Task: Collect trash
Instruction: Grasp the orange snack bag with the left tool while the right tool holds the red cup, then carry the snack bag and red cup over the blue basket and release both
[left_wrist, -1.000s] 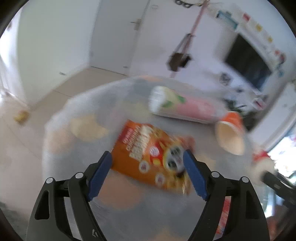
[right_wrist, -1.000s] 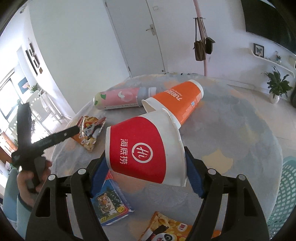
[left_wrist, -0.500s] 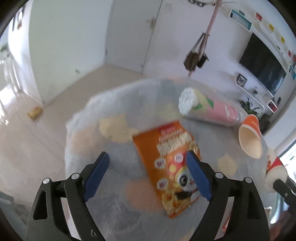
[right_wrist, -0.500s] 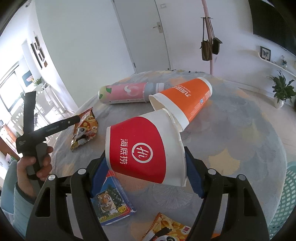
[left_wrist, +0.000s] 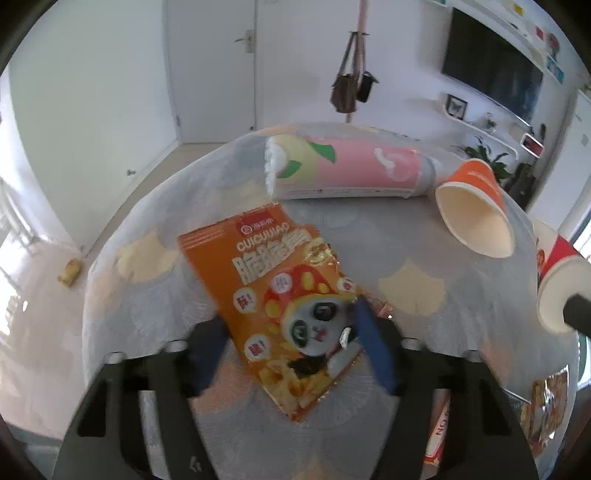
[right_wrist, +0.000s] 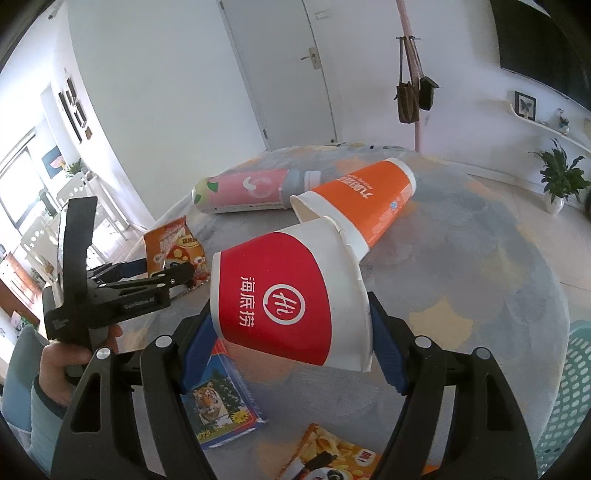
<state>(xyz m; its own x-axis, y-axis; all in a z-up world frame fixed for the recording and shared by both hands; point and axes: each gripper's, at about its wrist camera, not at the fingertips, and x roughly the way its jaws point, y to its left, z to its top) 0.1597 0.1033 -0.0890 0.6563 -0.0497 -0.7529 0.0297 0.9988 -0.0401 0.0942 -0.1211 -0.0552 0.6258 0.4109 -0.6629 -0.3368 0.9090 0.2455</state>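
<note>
Lettering on the orange snack bag (left_wrist: 280, 295) read "CUICUIJIAO" above large Chinese characters and a cartoon panda. It lay flat on the round table (left_wrist: 406, 236), and the left gripper (left_wrist: 291, 350) straddled its lower end, blue pads wide apart, one on each side, not pinching it. The right gripper (right_wrist: 291, 325) was clamped on a red-and-white paper cup (right_wrist: 288, 299) printed with a circled "Hi" logo and three Chinese characters, held on its side above the table. Cups numbered two: the second, an orange cup (right_wrist: 365, 206), lay tipped over just behind the red one, its print unreadable. One pink tube (left_wrist: 351, 170) lay beside the orange cup's mouth. Nearer, one blue box with a tiger picture (right_wrist: 218, 402) and a second panda snack bag (right_wrist: 340, 458) rested on the table. A teal basket (right_wrist: 569, 387) stood at the table's right edge.
</note>
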